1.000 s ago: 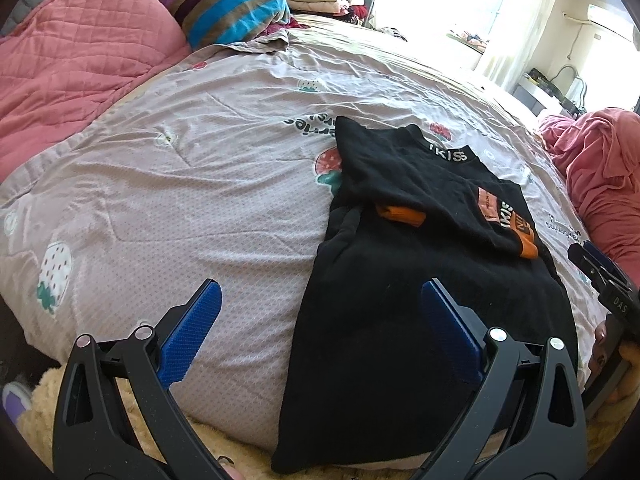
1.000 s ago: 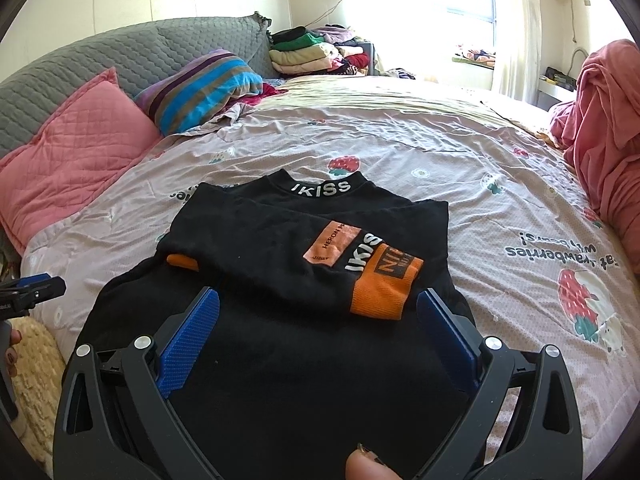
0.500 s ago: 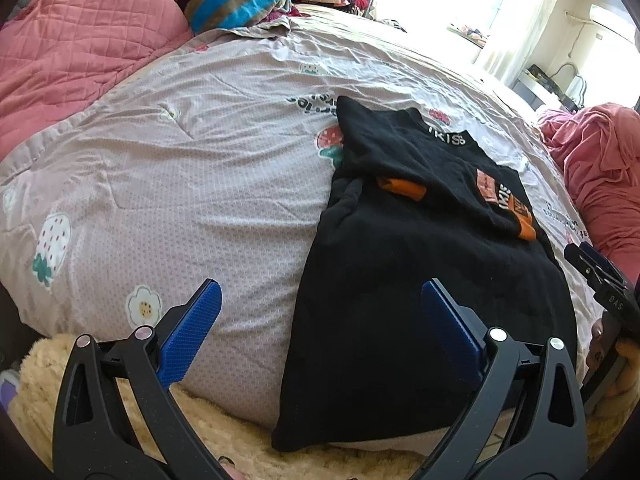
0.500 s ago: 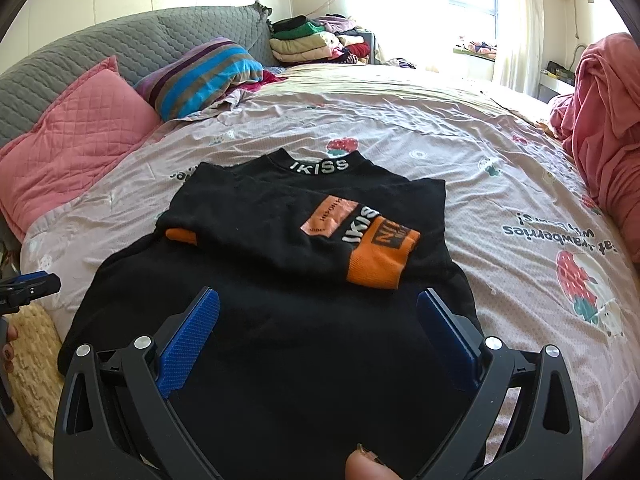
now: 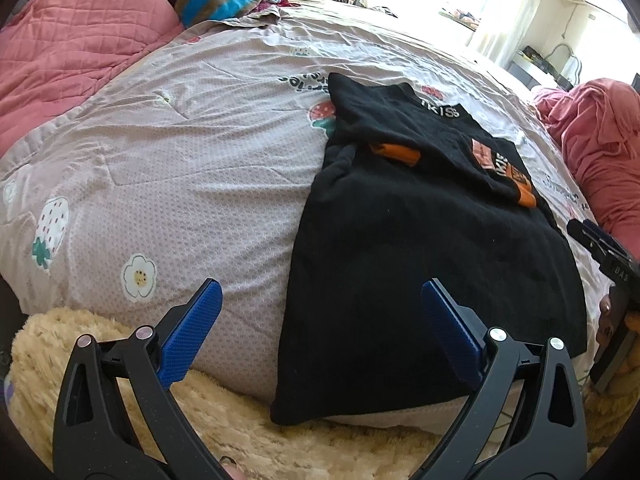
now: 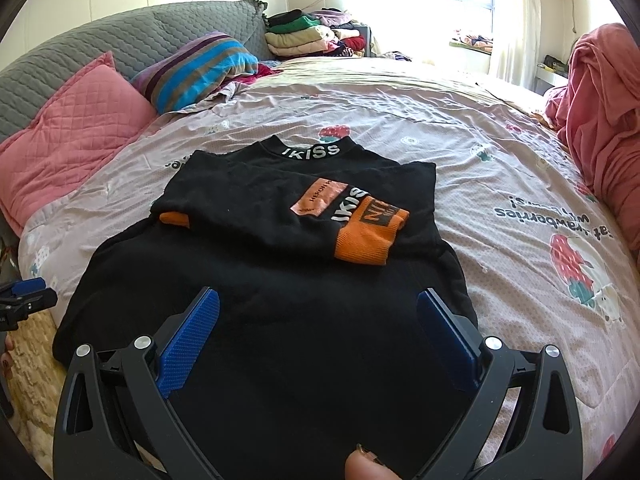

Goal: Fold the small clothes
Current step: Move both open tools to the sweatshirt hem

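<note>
A black sweater (image 6: 304, 320) with orange cuffs and an "IKISS" collar lies flat on the bed, both sleeves folded across its chest; it also shows in the left wrist view (image 5: 420, 248). Its hem hangs over the bed's near edge. My left gripper (image 5: 318, 324) is open and empty, low at the hem's left corner over the bed edge. My right gripper (image 6: 318, 324) is open and empty, just above the sweater's lower part. Each gripper shows at the edge of the other's view.
The bed has a pale pink strawberry-print quilt (image 5: 180, 160). A pink pillow (image 6: 76, 140) and a striped pillow (image 6: 192, 68) lie at the head. Folded clothes (image 6: 300, 36) are stacked at the back. A pink garment heap (image 6: 600, 120) lies right. A fluffy cream rug (image 5: 260, 432) lies below.
Both grippers have drawn back and lower toward the bed's near edge; the left view now shows more rug and the hem. The sweater has not moved.
</note>
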Action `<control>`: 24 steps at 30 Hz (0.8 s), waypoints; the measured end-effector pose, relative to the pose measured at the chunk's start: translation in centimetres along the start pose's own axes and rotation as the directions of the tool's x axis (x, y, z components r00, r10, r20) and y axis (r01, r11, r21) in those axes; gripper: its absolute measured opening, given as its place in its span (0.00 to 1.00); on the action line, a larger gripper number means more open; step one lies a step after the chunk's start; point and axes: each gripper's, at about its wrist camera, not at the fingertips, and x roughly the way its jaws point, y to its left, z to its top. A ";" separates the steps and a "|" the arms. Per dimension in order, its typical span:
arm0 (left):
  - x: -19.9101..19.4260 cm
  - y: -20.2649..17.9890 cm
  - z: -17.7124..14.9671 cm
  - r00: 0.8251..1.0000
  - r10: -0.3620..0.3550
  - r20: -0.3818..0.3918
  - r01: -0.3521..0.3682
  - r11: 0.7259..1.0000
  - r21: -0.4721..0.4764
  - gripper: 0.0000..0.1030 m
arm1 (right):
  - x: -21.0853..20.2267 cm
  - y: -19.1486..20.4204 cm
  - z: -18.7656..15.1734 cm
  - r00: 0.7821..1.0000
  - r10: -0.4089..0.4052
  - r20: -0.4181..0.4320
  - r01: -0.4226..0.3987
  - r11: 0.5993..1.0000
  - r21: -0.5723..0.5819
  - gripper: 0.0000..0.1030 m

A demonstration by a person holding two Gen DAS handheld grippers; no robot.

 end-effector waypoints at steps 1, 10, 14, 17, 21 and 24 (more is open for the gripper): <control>0.1 -0.1 -0.2 1.000 -0.004 -0.003 0.004 1.000 0.007 0.87 | -0.1 -0.1 -0.1 1.000 -0.001 0.000 0.001 1.000 0.003 0.96; 1.2 0.2 -2.0 0.997 -0.041 -0.070 0.041 0.999 -0.001 0.57 | -0.6 -1.0 -1.1 1.000 -0.012 -0.013 0.012 1.000 0.004 0.96; 1.8 0.5 -2.6 0.993 -0.057 -0.101 0.056 0.998 -0.018 0.46 | -0.6 -1.4 -1.6 1.000 -0.016 -0.025 0.016 1.000 0.010 0.96; 2.1 0.7 -2.8 0.991 -0.060 -0.116 0.057 0.998 -0.029 0.45 | -0.8 -1.8 -2.0 0.999 -0.023 -0.040 0.023 1.000 0.003 0.96; 3.1 1.1 -3.3 0.987 -0.065 -0.147 0.059 0.997 -0.046 0.45 | -1.4 -2.4 -2.9 0.995 -0.070 -0.068 0.067 0.997 -0.048 0.96; 3.2 0.9 -3.4 0.988 -0.057 -0.147 0.052 0.998 -0.036 0.45 | -1.9 -3.2 -3.9 0.991 -0.090 -0.100 0.084 0.994 -0.069 0.96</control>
